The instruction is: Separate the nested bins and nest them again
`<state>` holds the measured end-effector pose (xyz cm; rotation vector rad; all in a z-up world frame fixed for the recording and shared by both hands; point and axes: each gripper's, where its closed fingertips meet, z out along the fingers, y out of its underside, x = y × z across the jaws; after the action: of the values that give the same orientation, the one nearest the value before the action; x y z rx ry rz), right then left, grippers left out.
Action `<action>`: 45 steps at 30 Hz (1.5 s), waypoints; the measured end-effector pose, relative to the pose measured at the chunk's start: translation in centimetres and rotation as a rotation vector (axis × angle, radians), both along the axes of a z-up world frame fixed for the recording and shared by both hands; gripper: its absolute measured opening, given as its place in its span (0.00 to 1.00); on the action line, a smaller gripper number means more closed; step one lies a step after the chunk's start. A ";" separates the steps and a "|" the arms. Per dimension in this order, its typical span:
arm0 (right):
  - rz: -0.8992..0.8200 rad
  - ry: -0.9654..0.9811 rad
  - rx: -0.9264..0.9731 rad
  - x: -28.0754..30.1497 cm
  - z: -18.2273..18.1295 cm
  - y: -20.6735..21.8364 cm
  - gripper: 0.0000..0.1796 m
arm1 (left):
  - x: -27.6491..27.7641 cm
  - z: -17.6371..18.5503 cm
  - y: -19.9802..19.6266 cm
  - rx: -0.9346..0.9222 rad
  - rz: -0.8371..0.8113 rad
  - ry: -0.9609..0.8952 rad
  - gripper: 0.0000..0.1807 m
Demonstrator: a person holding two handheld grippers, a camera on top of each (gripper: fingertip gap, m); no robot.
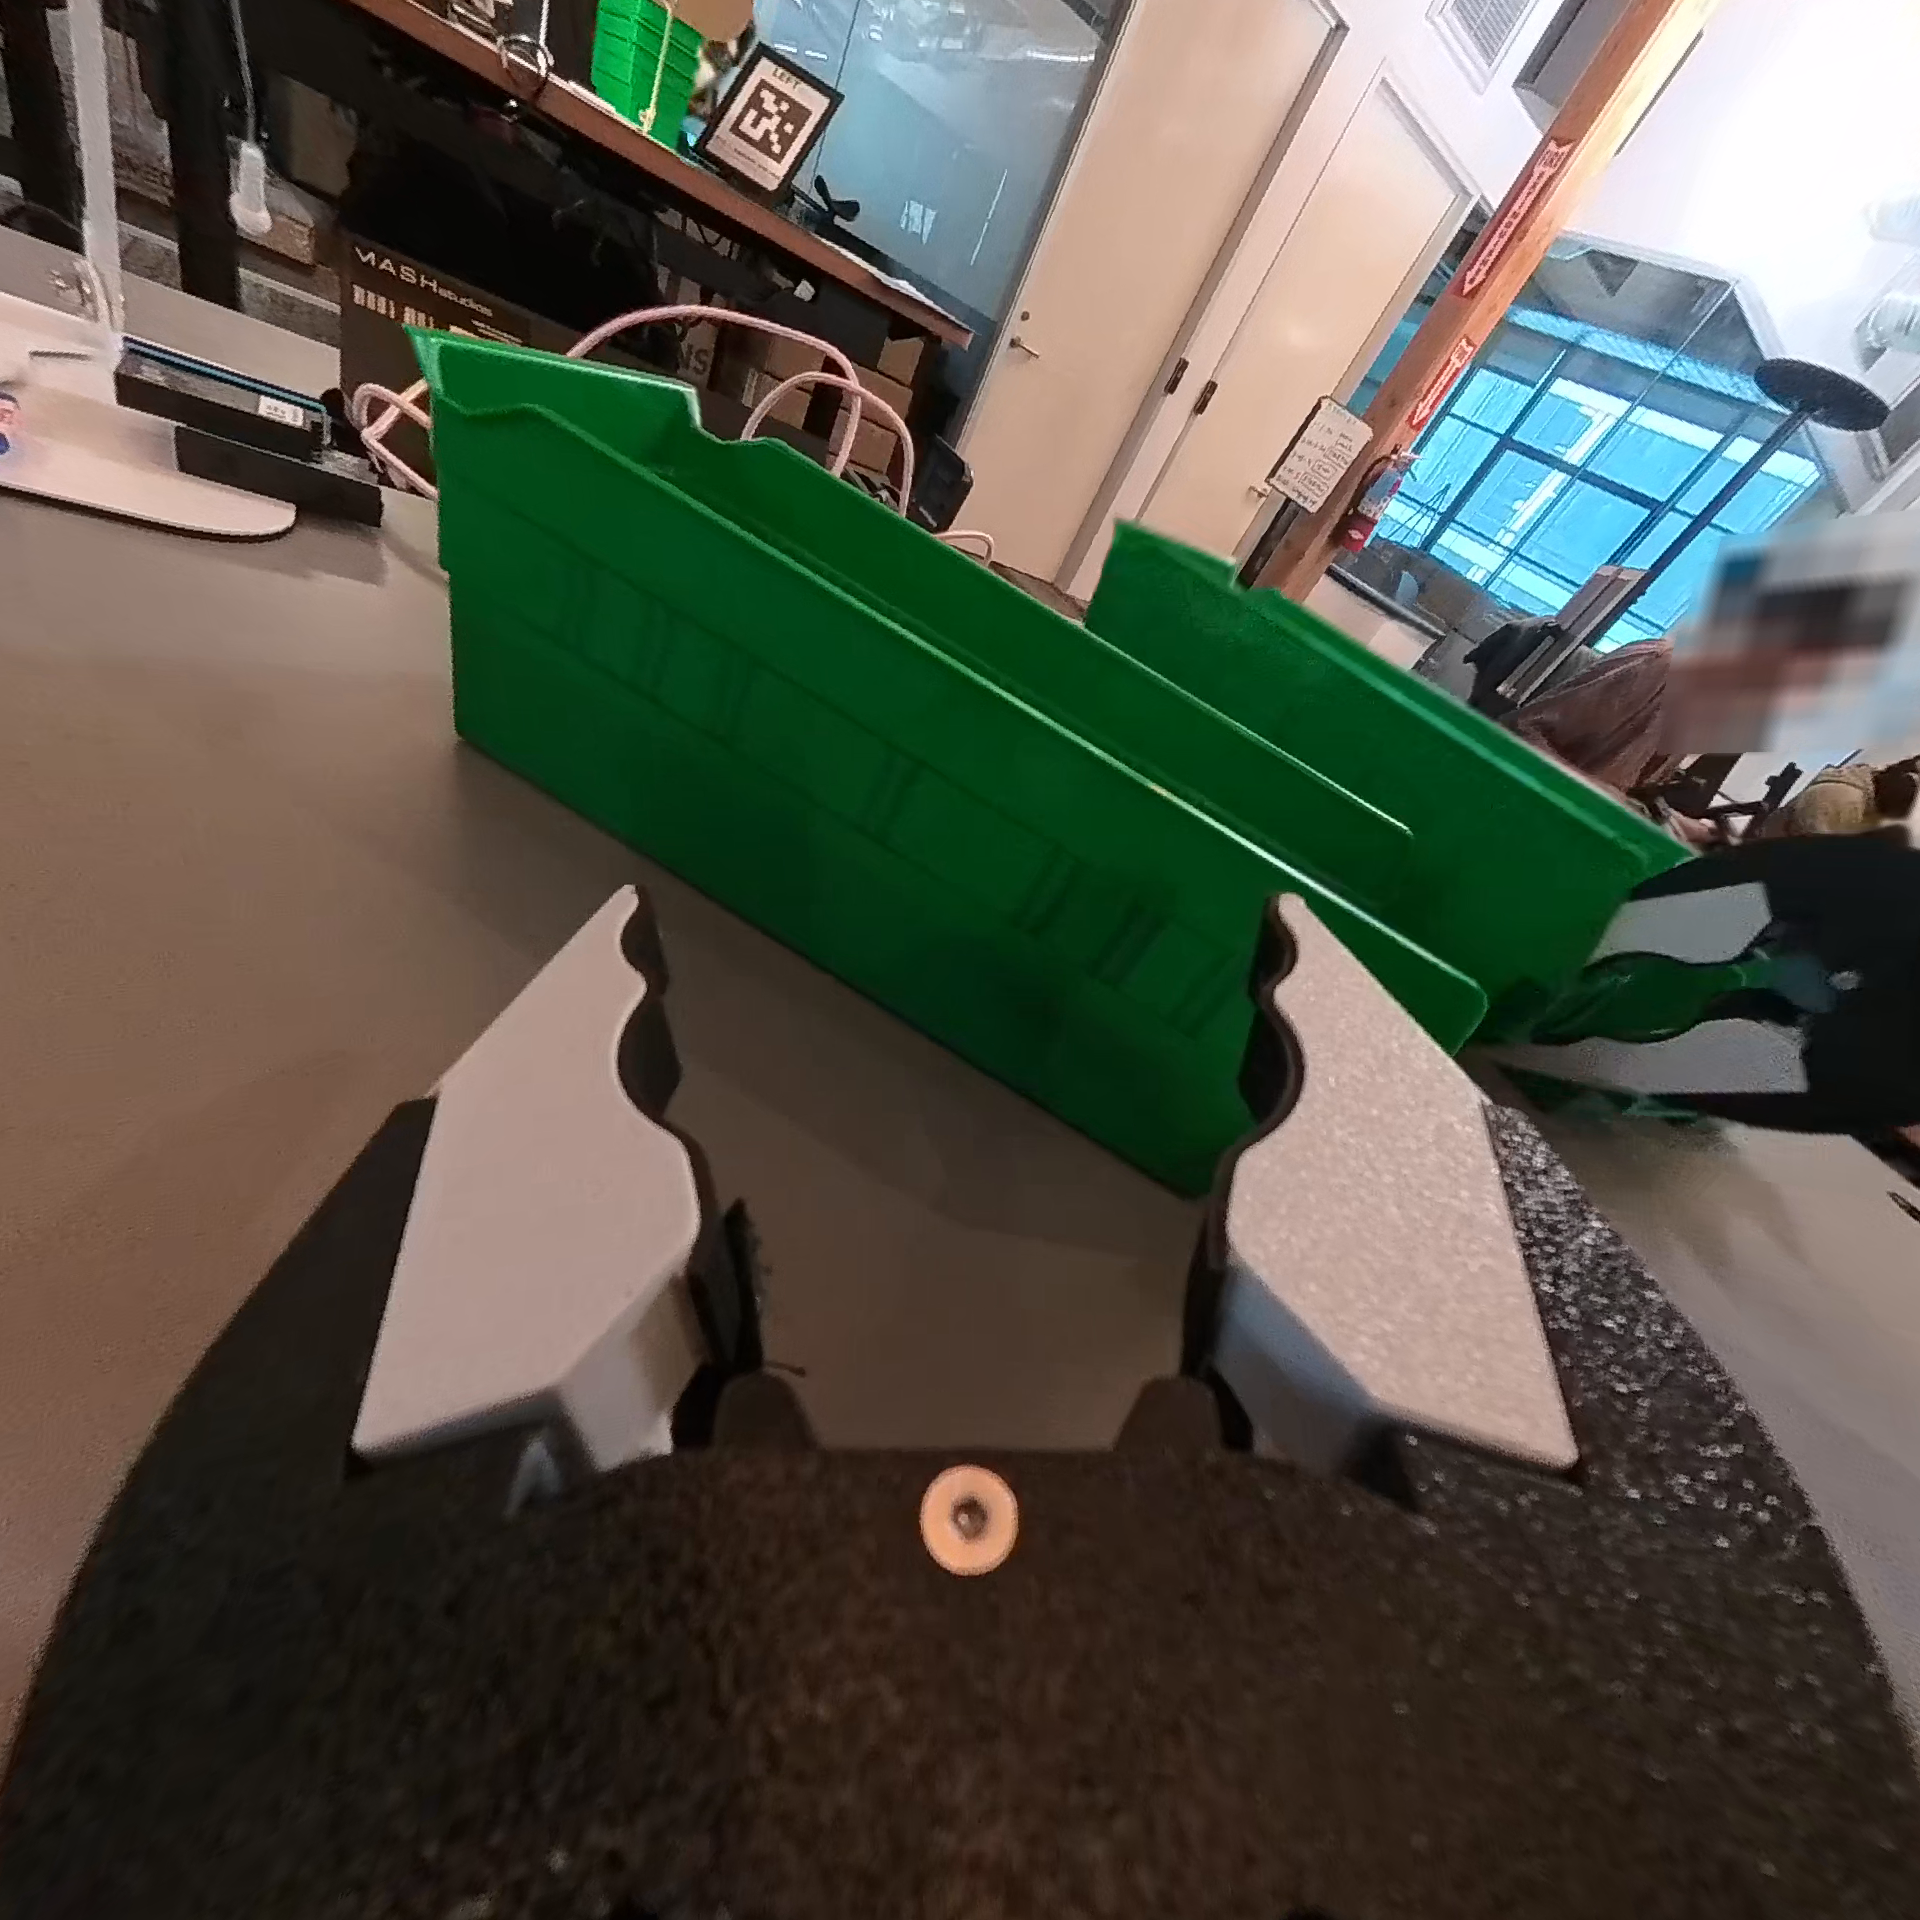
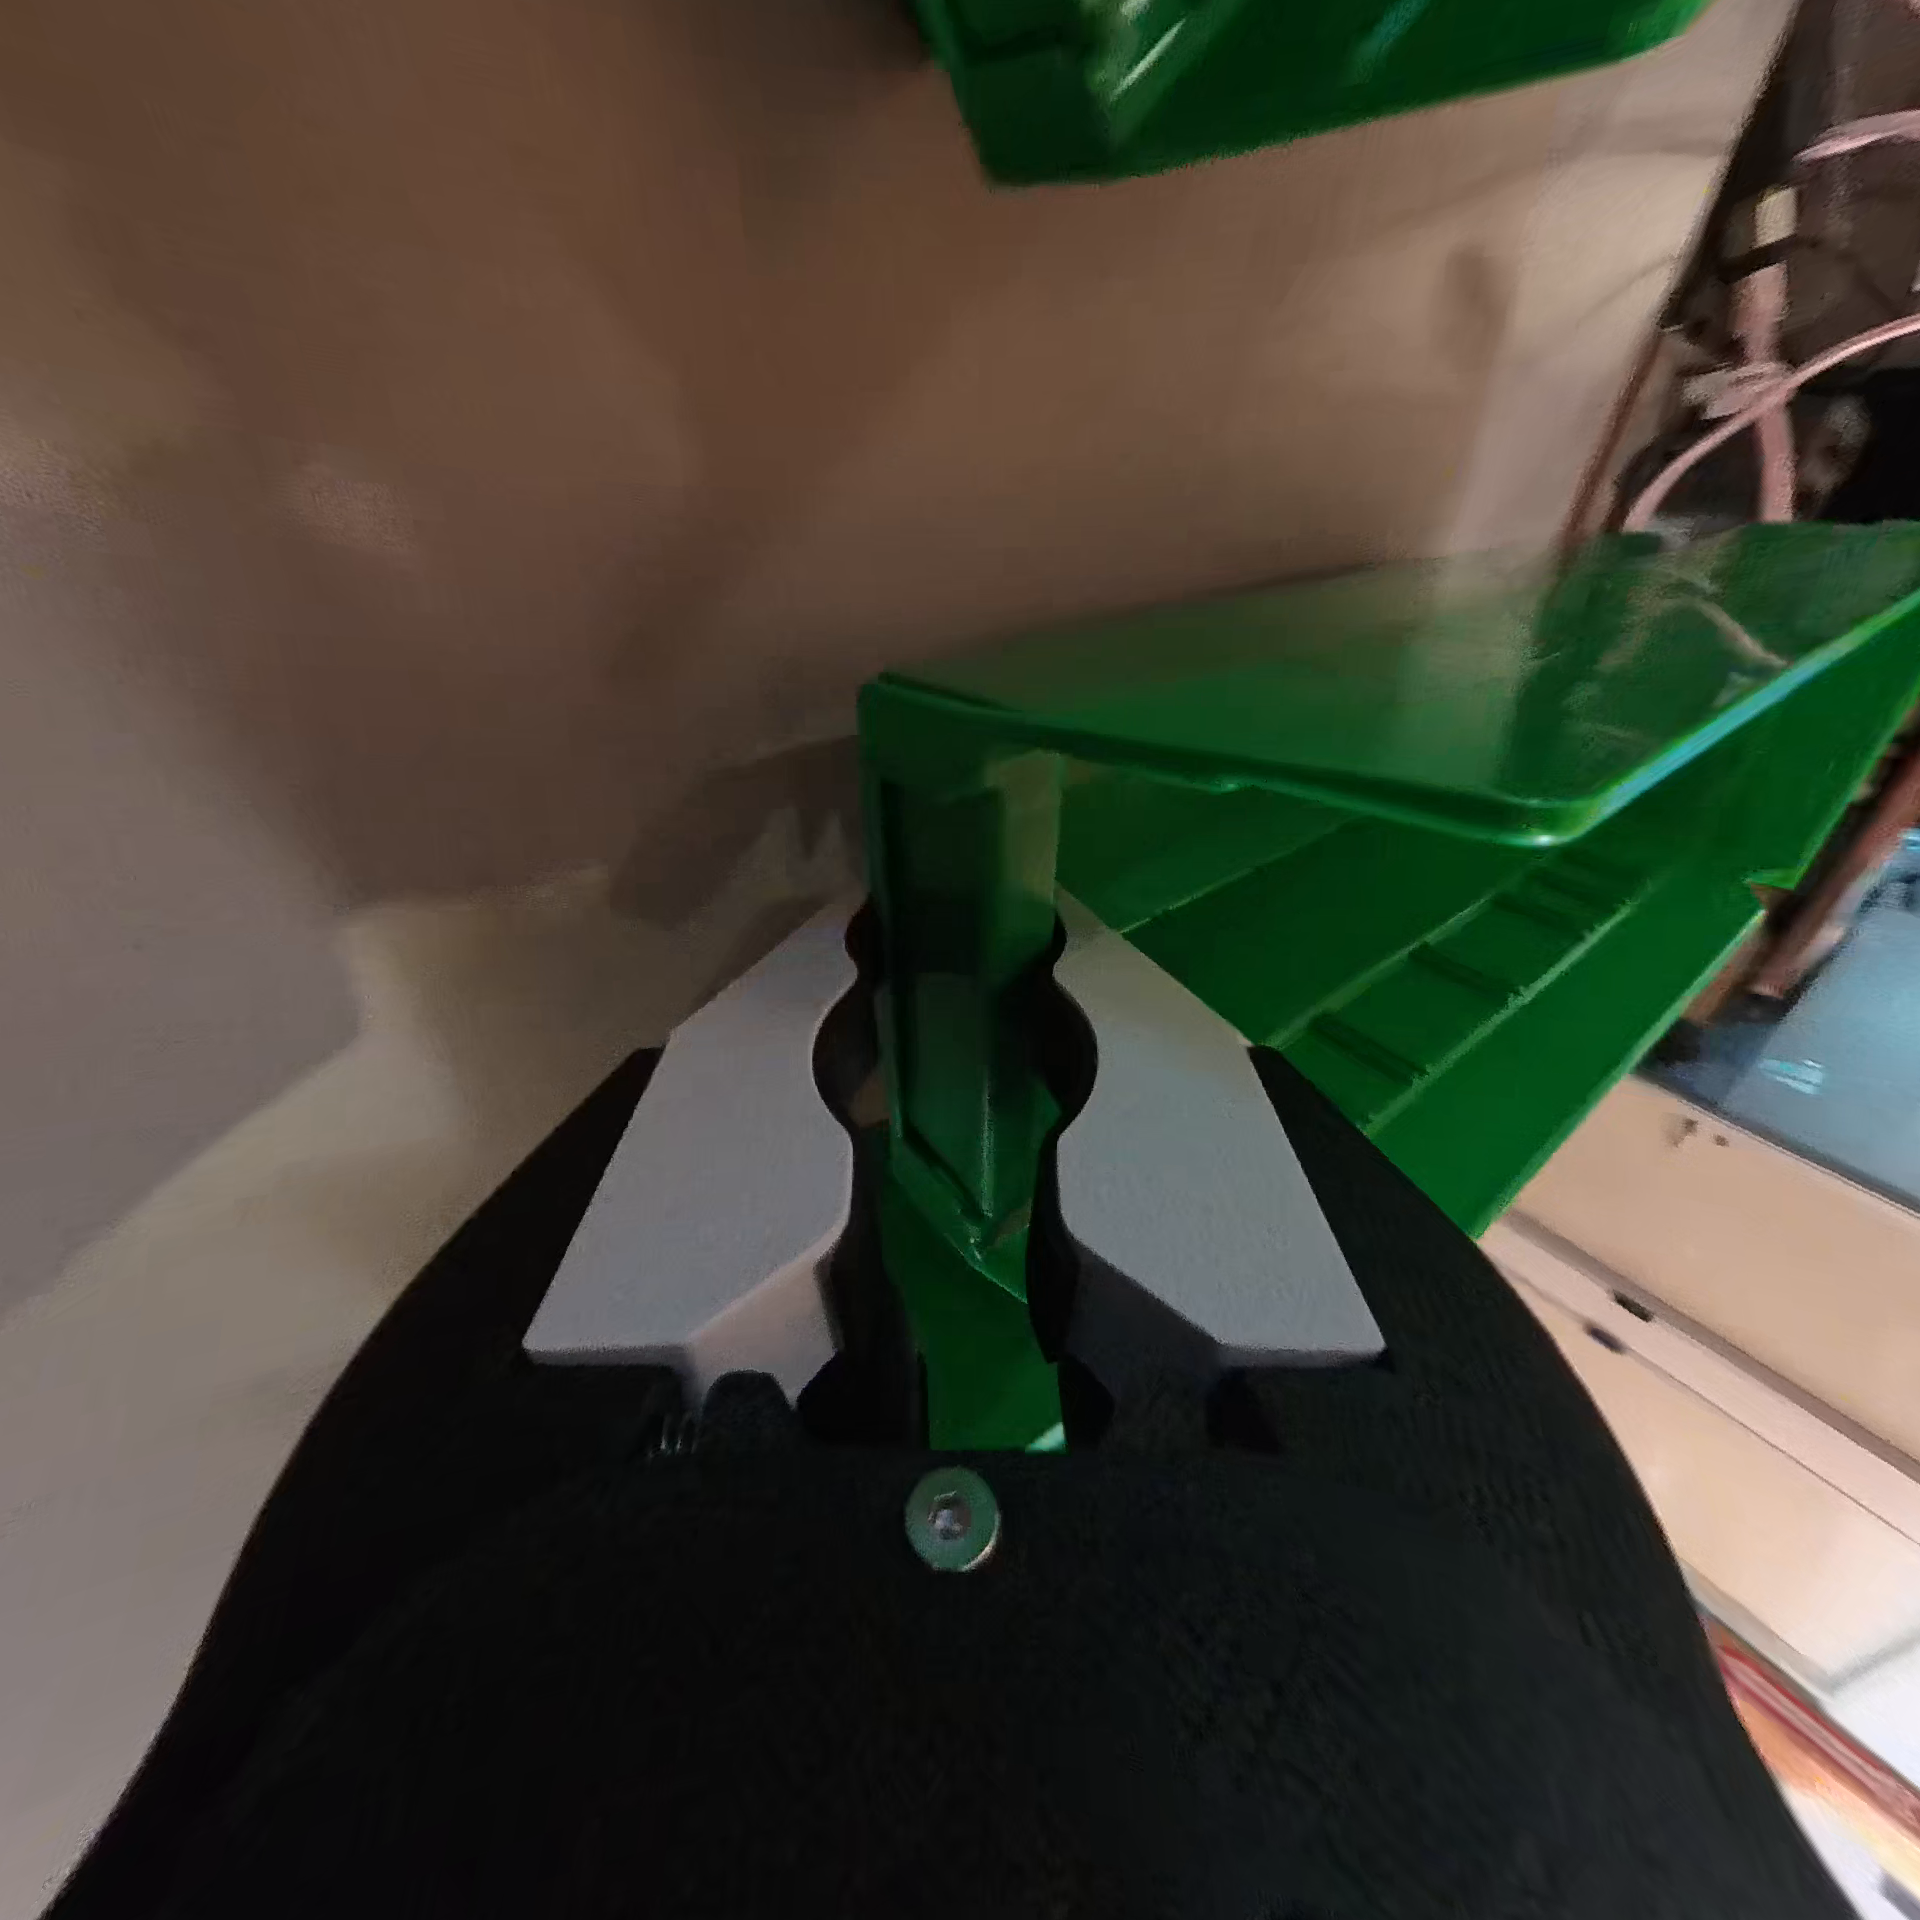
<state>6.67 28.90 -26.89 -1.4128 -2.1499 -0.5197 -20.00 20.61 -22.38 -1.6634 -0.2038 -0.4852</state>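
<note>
1. In the left wrist view the left tongs [image 1: 951,966] stand wide open with nothing between the fingers, low over the grey counter [image 1: 208,831].
2. The near green bin [image 1: 831,790] rests on the counter in the middle of the frame. Its long side runs from the upper left down to the right finger, and its near corner sits just beside that finger's inner tip; whether they touch cannot be told.
3. A second green bin [image 1: 1382,727] lies behind it toward the right of the frame, separate from the first with a gap between them.
4. At the right edge of that view the right tongs [image 1: 1704,997] clamp the near end of the second bin.
5. The right wrist view confirms it: the right tongs [image 2: 956,977] are closed on an end wall of the second bin [image 2: 1455,852], whose body stretches to the right edge of the frame, tilted.
6. The near bin [image 2: 1247,73] shows at the top of that view, blurred.
7. Bare counter lies open to the left of the near bin; cables [image 1: 810,405] and boxes sit beyond its far end.
</note>
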 end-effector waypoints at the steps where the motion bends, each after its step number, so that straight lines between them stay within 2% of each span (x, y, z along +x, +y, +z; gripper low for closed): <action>1: 0.013 0.015 0.041 -0.2 1.0 0.2 0.13 | 0.0 0.0 0.0 0.002 0.001 -0.005 0.61; 4: 0.063 0.037 0.164 -1.1 4.4 0.3 0.13 | -0.1 0.1 0.0 0.005 -0.001 -0.021 0.61; 7: 0.155 0.092 0.166 -3.3 7.3 -1.4 0.13 | -0.2 0.1 0.0 0.008 0.001 -0.027 0.61; 12: 0.396 0.129 0.143 -8.1 9.0 -5.1 0.14 | -0.2 0.1 -0.1 0.010 -0.002 -0.043 0.61; 19: 0.537 0.064 0.071 -12.0 7.8 -7.1 0.14 | -0.4 0.2 -0.2 0.013 0.001 -0.049 0.61; 43: 0.588 -0.034 0.011 -15.0 3.6 -5.7 0.14 | -0.6 0.2 -0.2 0.021 -0.014 -0.090 0.60; 45: 0.597 -0.006 0.025 -15.3 3.4 -5.8 0.16 | -0.5 0.2 -0.2 0.020 -0.016 -0.093 0.60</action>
<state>-8.61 23.12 -23.49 -0.6901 -2.4053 -0.3152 -20.55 20.39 -22.16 -1.6255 -0.2534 -0.5759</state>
